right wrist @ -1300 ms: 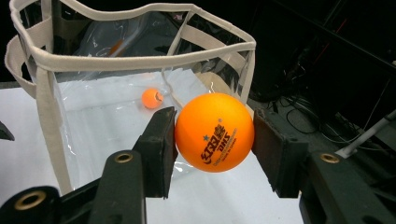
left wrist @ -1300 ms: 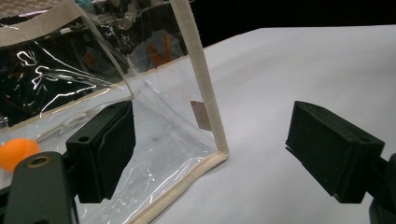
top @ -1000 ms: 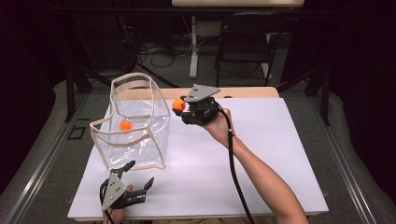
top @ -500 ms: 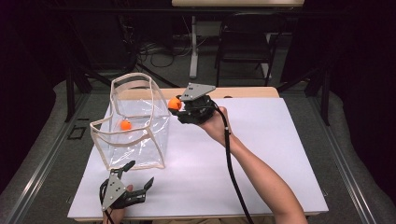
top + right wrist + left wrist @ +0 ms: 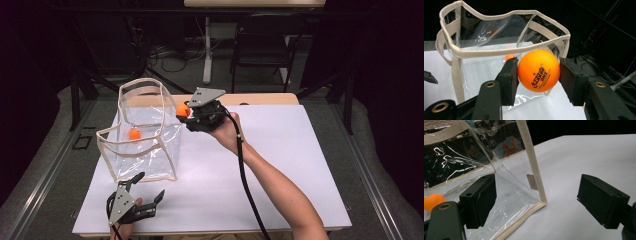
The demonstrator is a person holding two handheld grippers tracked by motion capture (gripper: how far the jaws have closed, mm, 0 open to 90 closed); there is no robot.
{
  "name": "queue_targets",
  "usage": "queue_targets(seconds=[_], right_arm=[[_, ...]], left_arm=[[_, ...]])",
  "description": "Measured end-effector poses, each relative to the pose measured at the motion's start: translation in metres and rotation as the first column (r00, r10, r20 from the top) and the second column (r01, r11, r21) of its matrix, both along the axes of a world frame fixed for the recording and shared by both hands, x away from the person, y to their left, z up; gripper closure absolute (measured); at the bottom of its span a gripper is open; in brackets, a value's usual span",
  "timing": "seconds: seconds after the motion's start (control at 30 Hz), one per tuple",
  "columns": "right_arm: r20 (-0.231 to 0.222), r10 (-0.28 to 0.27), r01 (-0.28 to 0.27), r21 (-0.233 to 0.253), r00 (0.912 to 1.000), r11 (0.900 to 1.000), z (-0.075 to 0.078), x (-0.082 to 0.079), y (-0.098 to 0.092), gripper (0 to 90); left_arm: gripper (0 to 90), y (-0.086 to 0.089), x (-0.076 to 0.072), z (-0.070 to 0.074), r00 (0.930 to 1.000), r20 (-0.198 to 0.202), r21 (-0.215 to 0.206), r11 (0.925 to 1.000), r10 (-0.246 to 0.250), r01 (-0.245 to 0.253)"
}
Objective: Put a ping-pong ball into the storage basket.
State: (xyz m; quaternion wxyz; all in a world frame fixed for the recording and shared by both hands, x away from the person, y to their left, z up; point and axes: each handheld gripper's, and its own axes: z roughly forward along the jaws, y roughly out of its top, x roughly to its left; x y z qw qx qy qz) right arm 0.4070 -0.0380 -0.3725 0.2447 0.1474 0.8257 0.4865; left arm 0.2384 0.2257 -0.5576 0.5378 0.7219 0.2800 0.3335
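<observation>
A clear plastic bag [image 5: 142, 137] with beige trim [image 5: 499, 51] stands open on the white table [image 5: 280, 165] at the left. One orange ball [image 5: 134, 133] lies inside it, also seen as an orange ball [image 5: 432, 202] through the wall. My right gripper [image 5: 184, 112] is shut on a second orange ball [image 5: 539, 70], held in the air just right of the bag's rim. My left gripper [image 5: 145, 190] rests open near the front edge, its jaws either side of the bag's front corner [image 5: 541, 202], apart from it.
A wooden strip [image 5: 260, 99] runs along the table's far edge. Beyond it stand a chair [image 5: 260, 55] and a table leg with cables on the floor. The right half of the white table is bare.
My right gripper with its ball has moved a little left toward the bag's rim. The left gripper has stayed in place.
</observation>
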Motion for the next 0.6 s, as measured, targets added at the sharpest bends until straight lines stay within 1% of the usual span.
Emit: queue_targets(seconds=[0.3, 0.5, 0.6], right_arm=[[0.006, 0.006, -0.006, 0.004, 1.0, 1.0, 0.004, 0.0, 0.003, 50.3], [0.02, 0.013, -0.014, 0.009, 0.9997, 1.0, 0.009, -0.001, 0.006, 50.3], [0.019, 0.018, -0.018, 0.01, 0.9997, 1.0, 0.011, -0.002, 0.008, 50.3]], left_arm=[[15.5, 0.0, 0.0, 0.0, 1.0, 0.0, -0.002, 1.0, 0.001, -0.001], [15.5, 0.0, 0.0, 0.0, 1.0, 0.0, -0.002, 1.0, 0.0, 0.0], [15.5, 0.0, 0.0, 0.0, 1.0, 0.001, -0.001, 1.0, 0.001, -0.001]])
